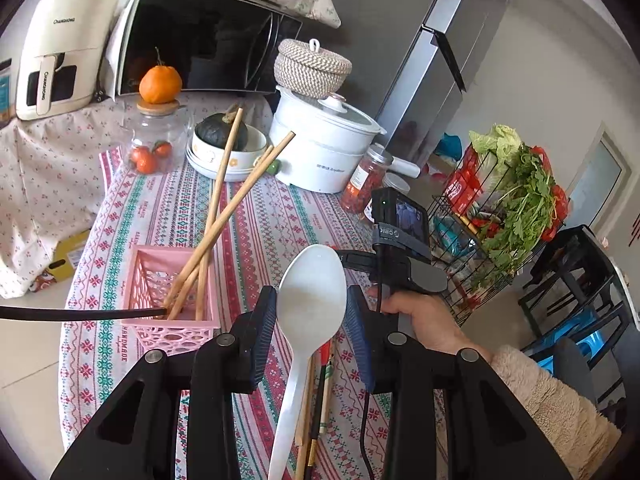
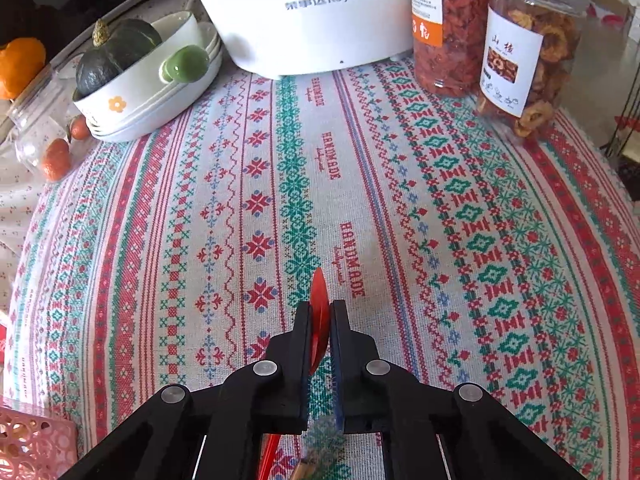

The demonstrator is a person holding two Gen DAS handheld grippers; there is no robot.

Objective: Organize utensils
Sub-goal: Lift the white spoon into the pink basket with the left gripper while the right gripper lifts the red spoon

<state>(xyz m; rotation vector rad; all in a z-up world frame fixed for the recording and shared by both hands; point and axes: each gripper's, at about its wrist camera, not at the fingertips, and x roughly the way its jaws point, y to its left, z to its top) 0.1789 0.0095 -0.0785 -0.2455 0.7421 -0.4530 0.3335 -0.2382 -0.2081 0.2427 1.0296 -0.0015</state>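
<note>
In the left wrist view my left gripper (image 1: 311, 293) is shut on a white spoon (image 1: 310, 320), its pads against the sides of the bowl and the handle running down towards the camera. A pink basket (image 1: 168, 336) with several wooden chopsticks (image 1: 224, 216) leaning in it stands to the left. Loose chopsticks (image 1: 306, 408) lie on the cloth under the spoon. In the right wrist view my right gripper (image 2: 322, 306) is shut on a red spoon (image 2: 319, 284), seen edge-on above the patterned tablecloth (image 2: 400, 208). A corner of the pink basket (image 2: 32, 444) shows at the lower left.
A white electric pot (image 1: 324, 148) (image 2: 304, 12), stacked bowls with a dark squash (image 1: 224, 132) and jars (image 2: 528, 52) stand at the back of the table. A hand (image 1: 424, 316) holds the other gripper at the right. A wire rack of greens (image 1: 512, 208) stands beyond the table's right edge.
</note>
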